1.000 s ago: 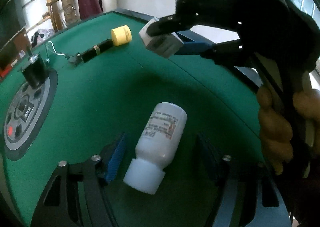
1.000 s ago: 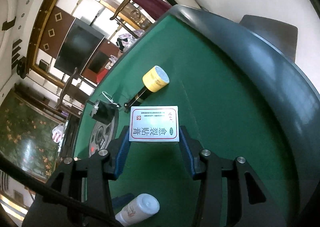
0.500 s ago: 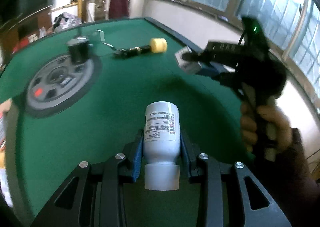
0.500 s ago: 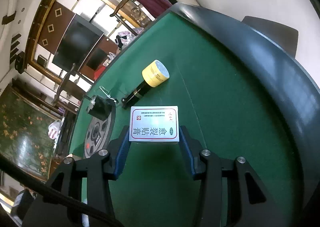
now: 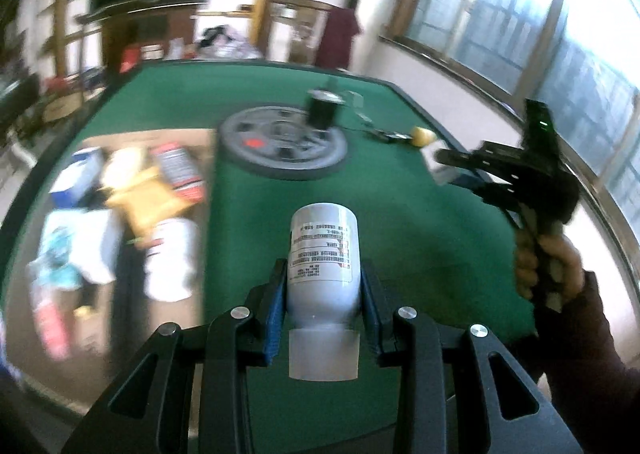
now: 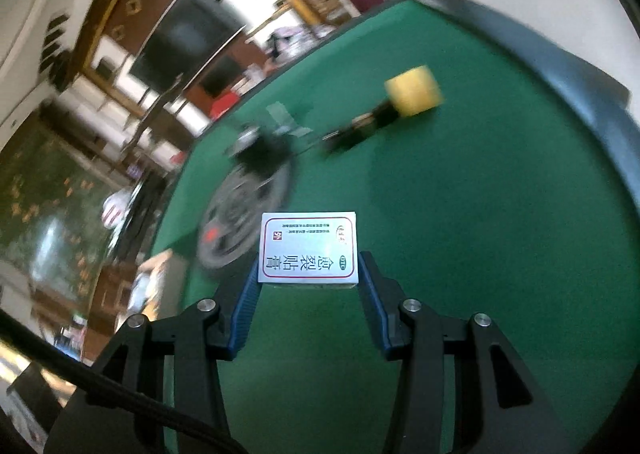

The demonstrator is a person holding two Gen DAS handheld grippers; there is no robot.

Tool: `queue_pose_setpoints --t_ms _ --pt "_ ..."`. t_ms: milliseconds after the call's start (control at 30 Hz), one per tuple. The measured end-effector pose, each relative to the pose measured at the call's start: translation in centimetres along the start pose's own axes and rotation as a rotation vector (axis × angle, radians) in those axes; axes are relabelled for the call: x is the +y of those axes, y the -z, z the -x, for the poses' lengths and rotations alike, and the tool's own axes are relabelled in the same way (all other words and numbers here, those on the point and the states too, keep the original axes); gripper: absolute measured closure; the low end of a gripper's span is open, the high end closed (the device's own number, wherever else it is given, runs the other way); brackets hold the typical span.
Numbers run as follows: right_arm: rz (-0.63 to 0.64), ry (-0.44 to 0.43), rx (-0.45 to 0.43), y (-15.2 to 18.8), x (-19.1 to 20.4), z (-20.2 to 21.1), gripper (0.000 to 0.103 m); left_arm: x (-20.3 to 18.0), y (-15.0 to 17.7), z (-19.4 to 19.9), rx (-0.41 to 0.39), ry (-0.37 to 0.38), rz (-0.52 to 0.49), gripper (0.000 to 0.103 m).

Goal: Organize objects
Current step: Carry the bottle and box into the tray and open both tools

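Observation:
A white plastic bottle (image 5: 323, 254) with a printed label is clamped between the blue pads of my left gripper (image 5: 323, 294), cap toward the camera, lifted above the green table (image 5: 400, 222). My right gripper (image 6: 308, 286) is shut on a small white box (image 6: 308, 250) with a red border and Chinese print, held above the felt. In the left wrist view the right gripper (image 5: 444, 170) shows at the right, in a person's hand (image 5: 548, 258), with the white box at its tip. A cardboard box (image 5: 120, 222) full of packets and bottles sits at the left.
A round grey disc (image 5: 280, 142) with a black cylinder (image 5: 320, 110) on it lies mid-table. Beyond it a yellow-capped dark item (image 6: 412, 92) and a wire clip rest near the far edge. The table has a raised dark rim (image 6: 560, 62). Chairs and shelves stand behind.
My left gripper closed on the lying white bottle, lifted it and swung left, bringing the cardboard box into view. The right gripper shifted with its box still held.

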State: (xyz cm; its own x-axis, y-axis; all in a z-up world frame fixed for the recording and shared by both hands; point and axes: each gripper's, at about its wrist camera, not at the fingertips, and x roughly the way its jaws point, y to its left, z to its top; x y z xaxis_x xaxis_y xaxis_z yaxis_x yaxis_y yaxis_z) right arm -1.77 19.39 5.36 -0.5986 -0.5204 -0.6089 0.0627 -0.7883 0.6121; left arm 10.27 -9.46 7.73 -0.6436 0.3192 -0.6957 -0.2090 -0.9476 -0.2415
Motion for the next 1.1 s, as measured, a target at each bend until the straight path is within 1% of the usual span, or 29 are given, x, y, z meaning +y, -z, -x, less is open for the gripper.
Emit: queue_pose_setpoints --t_ms 200,267,367,467,567,700,767,900,1100 --pt "0.124 -0.074 0.076 2.4 7.5 -2.3 0.057 5.5 1.4 2.4 -0.044 -0.096 0.115 0.074" --pt "0.165 -0.089 0.099 3.4 9.7 -3.2 0.057 6.7 1.9 2.9 -0.055 -0.122 0.139 0.074" --pt "0.214 -0.108 0.138 5.3 12.5 -4.6 0.057 9.0 2.4 3.8 -0.077 -0.185 0.171 0.074" --pt "0.258 -0.125 0.180 7.1 15.2 -6.0 0.057 10.7 2.5 3.7 -0.077 -0.225 0.199 0.074" --pt "0.303 -0.139 0.220 9.0 17.7 -7.2 0.057 12.2 3.2 3.1 -0.058 -0.277 0.211 0.074" --pt "0.348 -0.160 0.282 11.6 20.3 -9.1 0.057 13.7 4.0 2.3 -0.031 -0.293 0.227 0.074" --pt "0.378 -0.154 0.300 12.7 21.3 -9.8 0.057 14.1 4.3 2.0 -0.024 -0.300 0.228 0.074" --pt "0.458 -0.123 0.315 14.9 23.0 -10.7 0.057 14.9 4.5 1.3 -0.013 -0.316 0.231 0.074" --pt "0.552 -0.072 0.313 16.8 24.5 -11.3 0.057 15.2 4.8 1.2 -0.016 -0.324 0.237 0.074"
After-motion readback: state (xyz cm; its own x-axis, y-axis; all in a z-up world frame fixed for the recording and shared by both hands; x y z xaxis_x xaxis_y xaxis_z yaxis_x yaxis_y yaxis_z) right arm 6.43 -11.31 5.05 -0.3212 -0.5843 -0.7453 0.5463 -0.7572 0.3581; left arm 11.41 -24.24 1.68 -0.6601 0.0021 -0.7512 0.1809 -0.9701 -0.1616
